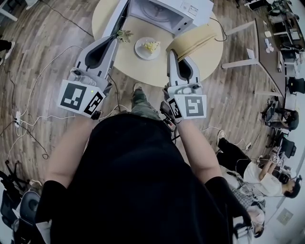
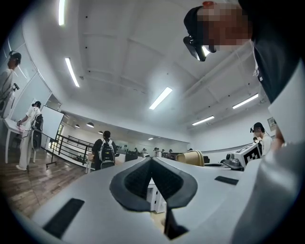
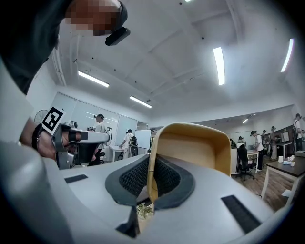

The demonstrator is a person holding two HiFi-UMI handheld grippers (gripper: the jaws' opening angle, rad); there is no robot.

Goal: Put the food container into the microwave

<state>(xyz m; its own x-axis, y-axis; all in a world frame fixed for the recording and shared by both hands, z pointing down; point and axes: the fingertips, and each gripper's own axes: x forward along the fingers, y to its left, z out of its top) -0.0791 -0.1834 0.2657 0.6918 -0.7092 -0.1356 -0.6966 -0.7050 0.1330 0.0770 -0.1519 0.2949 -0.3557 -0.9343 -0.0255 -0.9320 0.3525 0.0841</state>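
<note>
Food container [image 1: 151,47] on table [image 1: 138,67] between left claw [image 1: 115,40], right claw [image 1: 172,54], both closed

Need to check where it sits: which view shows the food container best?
The head view: the food container sits in plain sight on the round table, before the open microwave. Neither gripper view shows it.
</note>
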